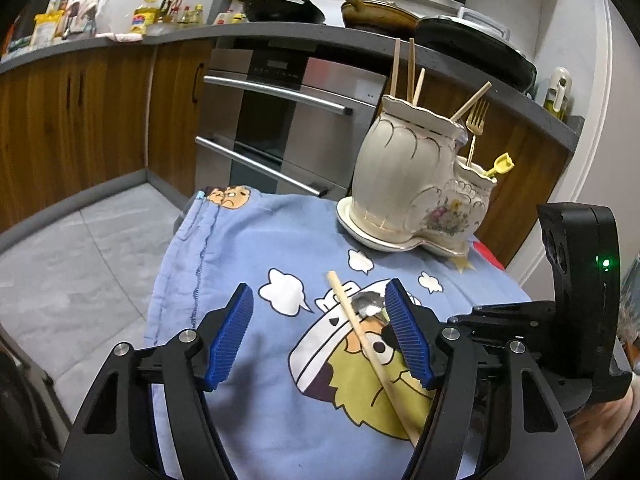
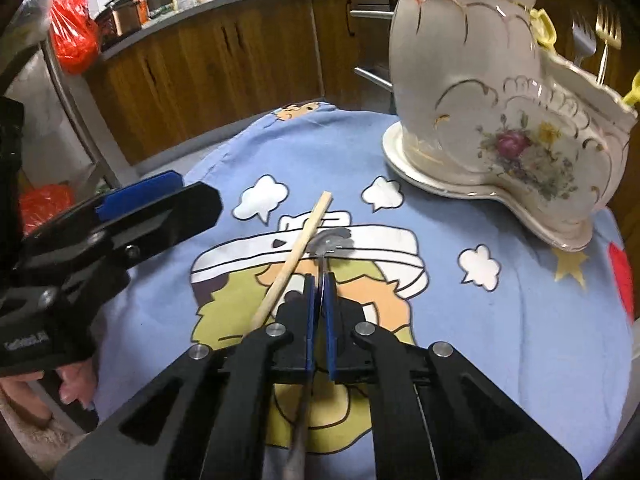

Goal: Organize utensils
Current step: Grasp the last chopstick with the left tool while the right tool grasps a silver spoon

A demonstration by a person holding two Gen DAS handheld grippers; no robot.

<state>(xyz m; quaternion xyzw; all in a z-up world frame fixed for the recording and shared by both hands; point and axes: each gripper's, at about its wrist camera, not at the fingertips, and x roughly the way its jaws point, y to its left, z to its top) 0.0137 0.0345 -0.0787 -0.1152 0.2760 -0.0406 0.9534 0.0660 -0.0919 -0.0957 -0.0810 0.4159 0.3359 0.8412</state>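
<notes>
While the right gripper (image 2: pixel 320 280) has its jaws pinched tight on the neck of a metal spoon (image 2: pixel 330 242), the pick-up step is clearly the one in hand: the bowl of the spoon lies on the blue cartoon cloth (image 2: pixel 520 320) near the middle of the table, just ahead of the blue pads. A single wooden chopstick (image 2: pixel 296 256) lies beside it, slanting across the cloth and appearing to touch or cross the spoon's bowl, though I can't be sure which. Over on the other side, the left gripper (image 1: pixel 320 332) hangs above the same spot with jaws spread wide, chopstick and spoon between them, gripping nothing. At the far right corner stands the ceramic holder (image 2: pixel 500 92) on its saucer, chopsticks (image 1: pixel 404 68) in the tall compartment, forks (image 2: pixel 596 40) in the low one. Next, by my reading, the spoon wants a clean lift clear of the chopstick, then a tilt to drop handle-first into the holder.
</notes>
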